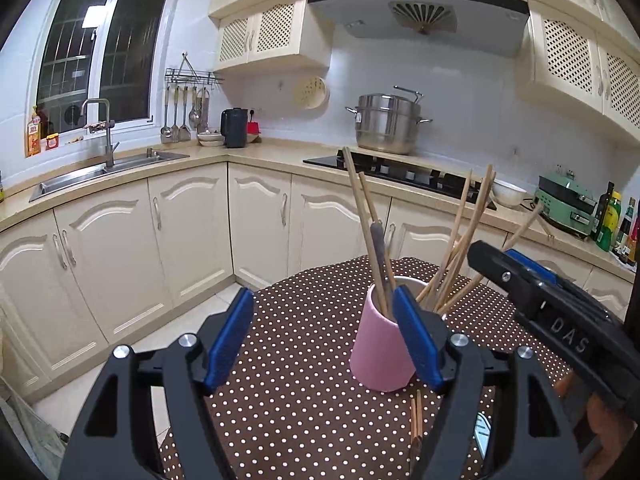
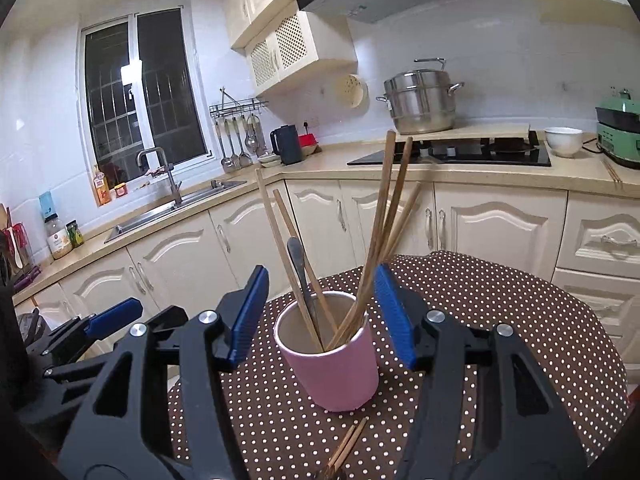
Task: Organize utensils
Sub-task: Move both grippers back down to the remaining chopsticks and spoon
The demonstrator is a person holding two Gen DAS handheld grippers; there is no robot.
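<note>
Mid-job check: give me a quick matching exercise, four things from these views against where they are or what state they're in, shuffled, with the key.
Things:
1. pink cup
2. steel steamer pot
3. loose chopsticks
4. right gripper

Places or states:
A. on the counter behind the black hob
B. lying flat on the dotted cloth, in front of the cup
C. open, jaws apart and gripping nothing
D. upright on the dotted cloth, holding chopsticks

Pairs: 1-D, 2-A, 3-B, 4-C

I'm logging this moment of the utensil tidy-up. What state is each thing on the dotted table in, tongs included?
Pink cup: upright on the dotted cloth, holding utensils.
Chopsticks in cup: standing, leaning outward.
Dark-handled utensil: standing in the cup.
Loose chopsticks: lying flat on the cloth in front of the cup.
Left tongs: open, empty.
Right tongs: open, gripping nothing.
</note>
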